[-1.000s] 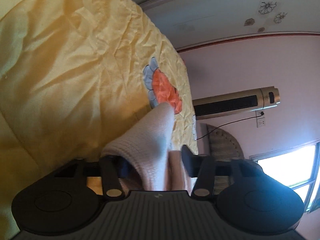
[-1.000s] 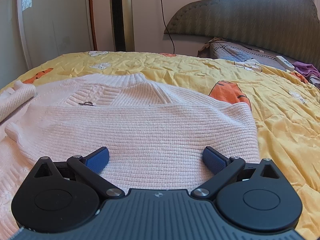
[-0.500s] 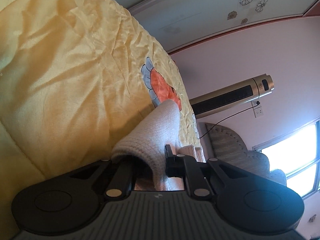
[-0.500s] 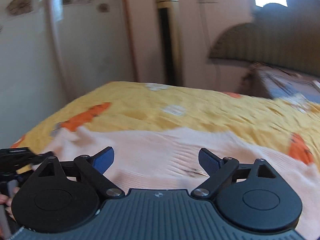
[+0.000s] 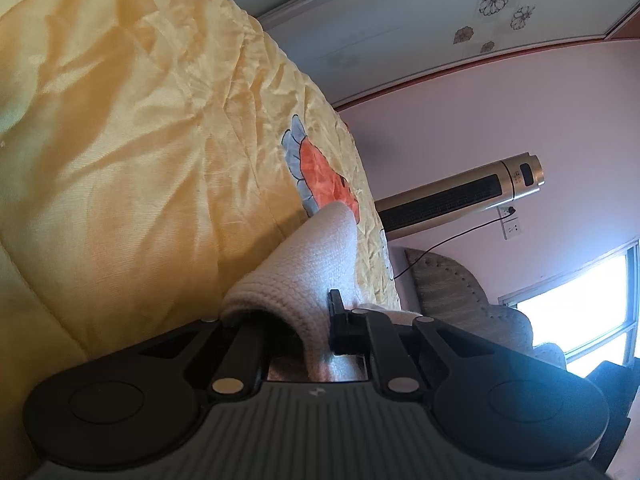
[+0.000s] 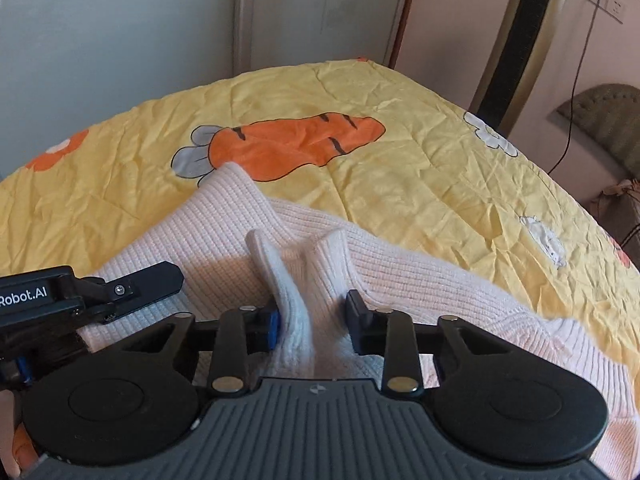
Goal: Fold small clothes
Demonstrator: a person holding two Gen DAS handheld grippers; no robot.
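A pale pink knit sweater (image 6: 224, 232) lies spread on a yellow bedspread (image 6: 400, 168). In the right wrist view, my right gripper (image 6: 314, 316) is closing its jaws on a raised fold of the knit, and both pads touch the bunched fabric. My left gripper (image 6: 168, 284) shows at the left edge of that view, lying on the sweater's near corner. In the left wrist view, the left gripper (image 5: 296, 320) is shut on a rolled edge of the sweater (image 5: 320, 248), which drapes over one finger and hides its tip.
The bedspread has an orange carrot print (image 6: 300, 144) just beyond the sweater. A tall gold tower fan (image 6: 516, 40) stands past the bed's far corner, with a cord and a padded headboard (image 6: 600, 112) to its right. A pale wardrobe door (image 6: 300, 12) stands behind.
My right gripper swung left across the sweater to its left sleeve, and its wide jaws came together on a fold. The left gripper's jaws closed on the knit edge and stayed put.
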